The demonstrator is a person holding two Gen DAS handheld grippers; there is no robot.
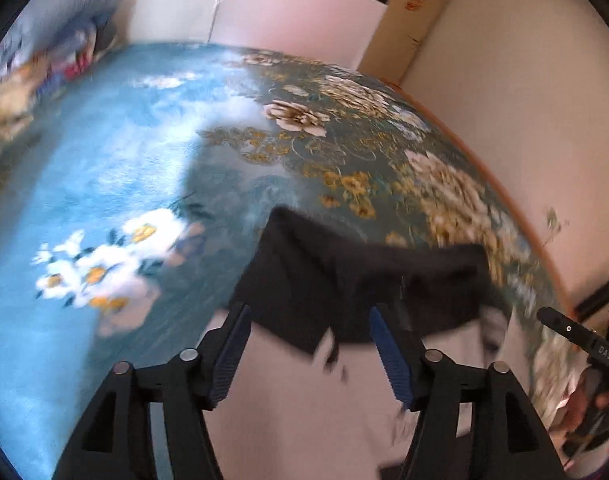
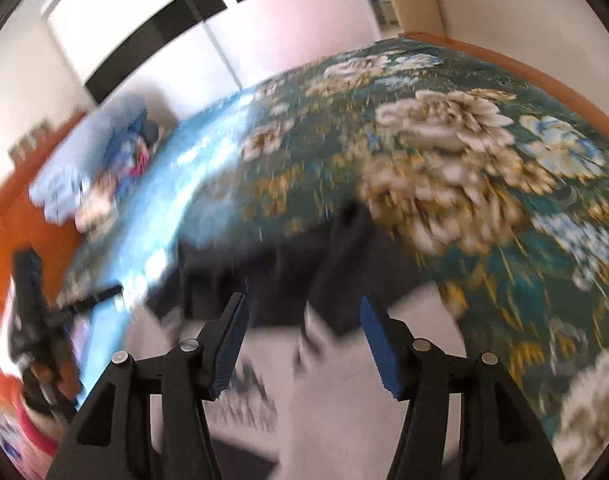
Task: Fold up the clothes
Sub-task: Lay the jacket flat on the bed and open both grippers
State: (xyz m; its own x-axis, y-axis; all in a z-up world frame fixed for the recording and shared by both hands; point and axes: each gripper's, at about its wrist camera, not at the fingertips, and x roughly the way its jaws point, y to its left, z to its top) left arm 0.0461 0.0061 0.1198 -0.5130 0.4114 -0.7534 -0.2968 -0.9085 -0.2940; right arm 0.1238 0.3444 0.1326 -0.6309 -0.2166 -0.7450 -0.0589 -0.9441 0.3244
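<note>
A garment with a black part (image 1: pixel 336 276) and a white part (image 1: pixel 300 408) lies on the floral bedspread (image 1: pixel 116 184). My left gripper (image 1: pixel 308 312) is open above it, jaws wide apart, nothing between them. In the right wrist view the same garment shows blurred, black part (image 2: pixel 272 268) ahead and white part (image 2: pixel 324 392) below. My right gripper (image 2: pixel 302 304) is open and empty over it. The right gripper also shows at the right edge of the left wrist view (image 1: pixel 584 344); the left one shows at the left edge of the right wrist view (image 2: pixel 36 308).
A pile of clothes and a light blue pillow (image 1: pixel 52 40) sit at the far corner of the bed (image 2: pixel 92 160). Walls and an orange bed frame edge (image 2: pixel 544 76) border the bed. A cardboard panel (image 1: pixel 412 28) leans on the wall.
</note>
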